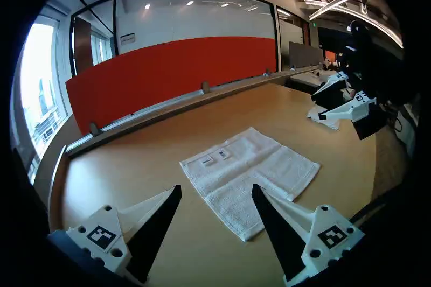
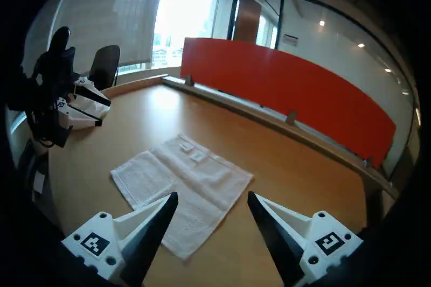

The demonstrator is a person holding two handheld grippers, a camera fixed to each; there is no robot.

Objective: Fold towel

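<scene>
Left gripper [image 1: 215, 189]: fingers spread wide, nothing between them, held above the towel's near edge.
Right gripper [image 2: 211, 195]: likewise spread and empty, facing the towel from the opposite side. Each gripper can be seen from the other's view, held off beyond the towel's far corner.

Towel [image 1: 253, 168]: white, lies flat and unfolded on the wooden table [image 1: 134, 179], apart from both grippers. Its tags [image 1: 215, 158] sit near the towel edge that faces the red partition [image 1: 172, 71], which stands well beyond the towel along the table's far side.

Status (judgement): fold not yet begun; no corner taken.

Risks (judgement):
- Cloth lies flush on the table, so a fingertip may slide over the edge and close on nothing, or jam against the wood.
- Uneven bites at the two corners would give a skewed fold.
- Lifting one side first could drag the whole towel across the smooth top instead of folding it.

Count: grippers 2; towel 1; tags 2; table 1; red partition 1.
</scene>
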